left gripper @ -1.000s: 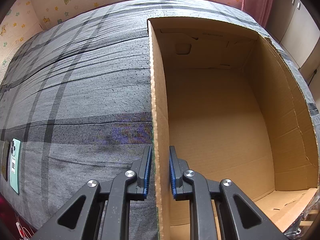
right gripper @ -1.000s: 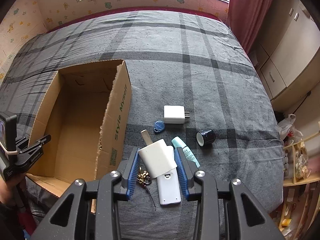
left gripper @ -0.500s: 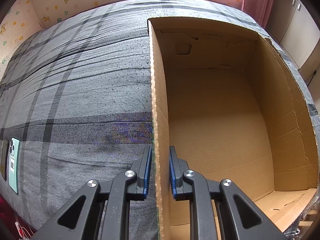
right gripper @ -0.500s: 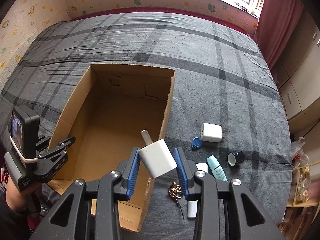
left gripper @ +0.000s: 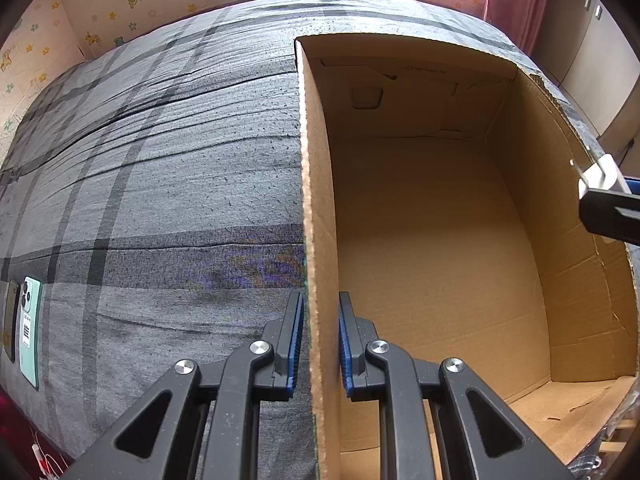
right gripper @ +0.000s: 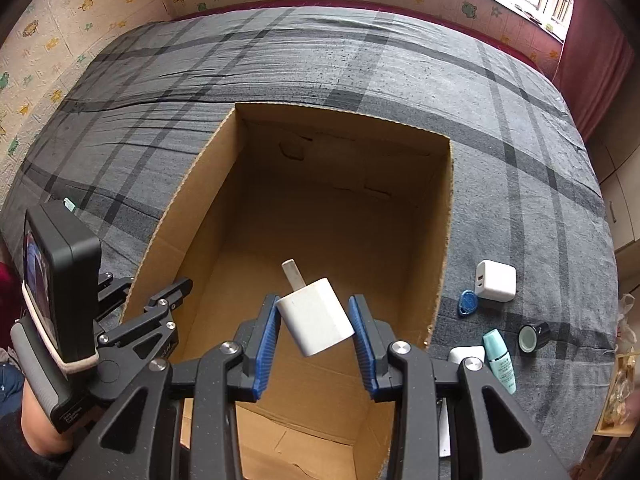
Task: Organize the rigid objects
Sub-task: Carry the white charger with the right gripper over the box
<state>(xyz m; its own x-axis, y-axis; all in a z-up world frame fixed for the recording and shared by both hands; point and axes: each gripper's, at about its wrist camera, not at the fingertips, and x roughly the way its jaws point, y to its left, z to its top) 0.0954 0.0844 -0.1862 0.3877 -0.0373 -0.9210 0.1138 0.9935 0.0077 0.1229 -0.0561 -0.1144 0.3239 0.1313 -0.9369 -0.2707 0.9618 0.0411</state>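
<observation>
An open cardboard box (right gripper: pixel 444 240) lies on a grey plaid bed. My left gripper (left gripper: pixel 319 340) is shut on the box's left wall (left gripper: pixel 316 200); it also shows in the right wrist view (right gripper: pixel 176 292). My right gripper (right gripper: pixel 316 320) is shut on a white charger plug (right gripper: pixel 316 316) and holds it above the box's inside. The plug and right gripper tip show at the right edge of the left wrist view (left gripper: pixel 604 184). The box floor (left gripper: pixel 432 240) is bare.
On the bed right of the box lie a white charger cube (right gripper: pixel 495 280), a blue key fob (right gripper: pixel 467 303), a teal tube (right gripper: pixel 500 360), a dark cap (right gripper: pixel 532 336) and a white remote (right gripper: pixel 466 354). A green phone (left gripper: pixel 30 336) lies left of the box.
My right gripper has carried the white plug left from the pile of objects to over the box opening. My left gripper has stayed clamped on the box wall.
</observation>
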